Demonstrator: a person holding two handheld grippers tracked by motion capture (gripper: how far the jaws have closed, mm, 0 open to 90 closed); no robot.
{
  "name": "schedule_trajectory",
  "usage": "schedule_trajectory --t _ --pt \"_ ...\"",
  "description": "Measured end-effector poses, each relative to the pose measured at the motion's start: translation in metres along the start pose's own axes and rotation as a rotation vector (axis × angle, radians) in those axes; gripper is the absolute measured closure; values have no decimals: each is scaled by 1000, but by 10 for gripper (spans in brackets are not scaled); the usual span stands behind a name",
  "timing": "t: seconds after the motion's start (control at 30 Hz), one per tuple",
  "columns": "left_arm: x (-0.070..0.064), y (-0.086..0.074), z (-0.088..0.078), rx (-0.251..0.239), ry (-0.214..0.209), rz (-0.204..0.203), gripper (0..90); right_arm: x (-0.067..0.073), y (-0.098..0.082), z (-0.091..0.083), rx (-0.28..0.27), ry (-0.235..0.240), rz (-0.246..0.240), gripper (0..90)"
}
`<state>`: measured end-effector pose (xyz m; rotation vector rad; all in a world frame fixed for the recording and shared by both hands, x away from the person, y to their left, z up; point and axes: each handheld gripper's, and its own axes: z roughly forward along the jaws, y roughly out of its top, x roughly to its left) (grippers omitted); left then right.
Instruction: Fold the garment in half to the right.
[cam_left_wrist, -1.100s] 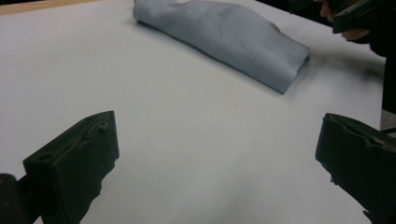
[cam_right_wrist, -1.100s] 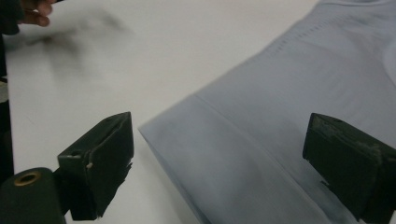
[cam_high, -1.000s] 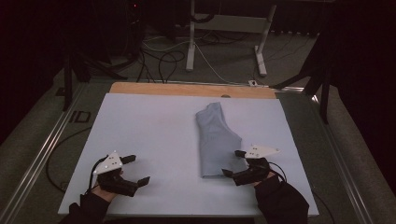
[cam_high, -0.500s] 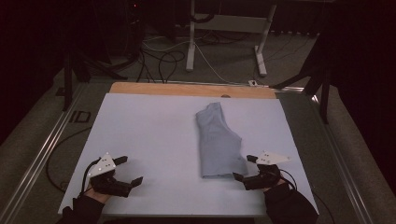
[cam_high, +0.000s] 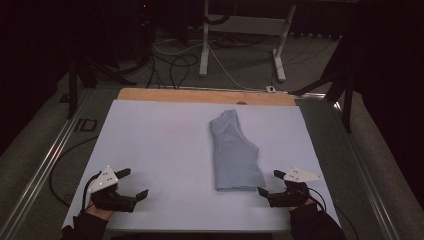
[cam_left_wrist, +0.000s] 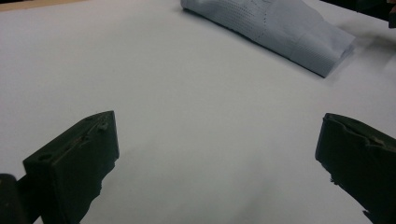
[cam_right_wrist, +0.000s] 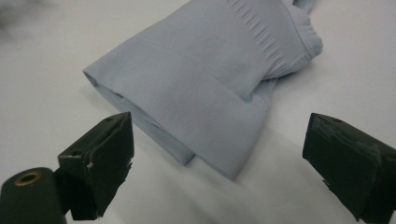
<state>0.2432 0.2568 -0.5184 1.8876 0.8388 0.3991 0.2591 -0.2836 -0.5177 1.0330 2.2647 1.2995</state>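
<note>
1. I am seeing the folded pale-blue garment (cam_high: 234, 152) lying flat on the white tabletop (cam_high: 165, 145), right of centre, its long side running from the far edge toward the near edge.
2. I am holding the left tool (cam_high: 131, 184) near the tabletop's near-left corner, jaws spread wide and gripping nothing. In the left gripper view, bare white surface is lying between the jaws, and the garment (cam_left_wrist: 275, 30) is sitting well apart, farther off.
3. I am holding the right tool (cam_high: 270, 182) near the near edge, just beside the garment's near-right corner, jaws wide apart and empty.
4. In the right gripper view, the garment's (cam_right_wrist: 210, 88) ribbed hem corner is pointing into the gap between the jaws; I cannot tell whether either jaw is touching the fabric.
</note>
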Motion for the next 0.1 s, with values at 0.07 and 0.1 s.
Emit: schedule_trajectory --t 0.07,0.1 --pt "-1 0 1 4 -5 4 1 -1 0 0 -4 4 7 90" --pt "-1 0 1 4 -5 8 1 -1 0 0 -4 5 4 90"
